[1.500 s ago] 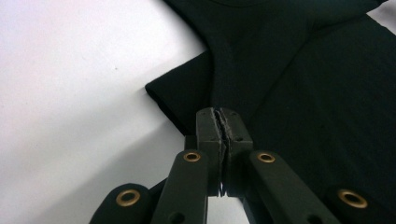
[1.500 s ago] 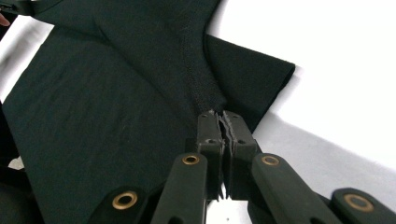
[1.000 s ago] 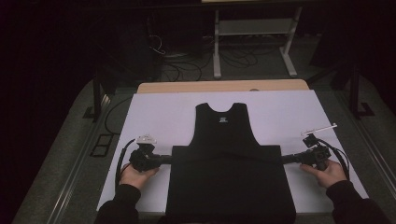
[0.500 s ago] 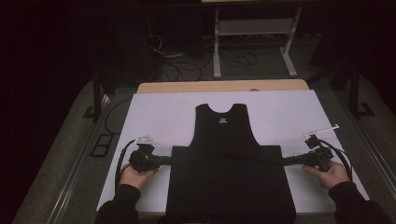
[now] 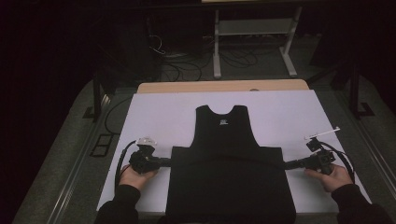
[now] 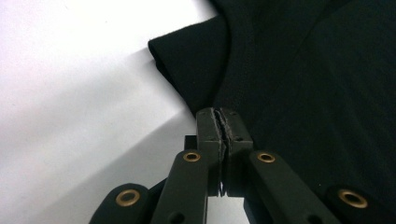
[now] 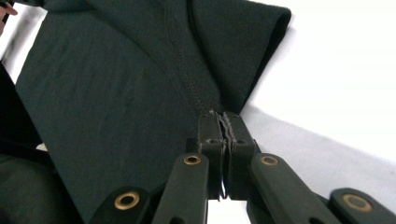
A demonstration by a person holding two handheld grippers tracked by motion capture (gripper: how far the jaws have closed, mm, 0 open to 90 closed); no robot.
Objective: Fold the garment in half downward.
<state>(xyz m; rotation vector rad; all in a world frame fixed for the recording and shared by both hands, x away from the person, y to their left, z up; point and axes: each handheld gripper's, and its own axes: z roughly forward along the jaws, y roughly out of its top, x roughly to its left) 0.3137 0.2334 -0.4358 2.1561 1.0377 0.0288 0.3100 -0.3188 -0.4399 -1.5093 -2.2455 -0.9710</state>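
High view has the black shirt [image 5: 231, 179] lying flat on the white table cover [image 5: 159, 112], with my left gripper [image 5: 164, 162] and right gripper [image 5: 290, 164] at its side edges, each clamped on the fabric. I judge this mid-fold; next I should lift both edges evenly and carry them across.
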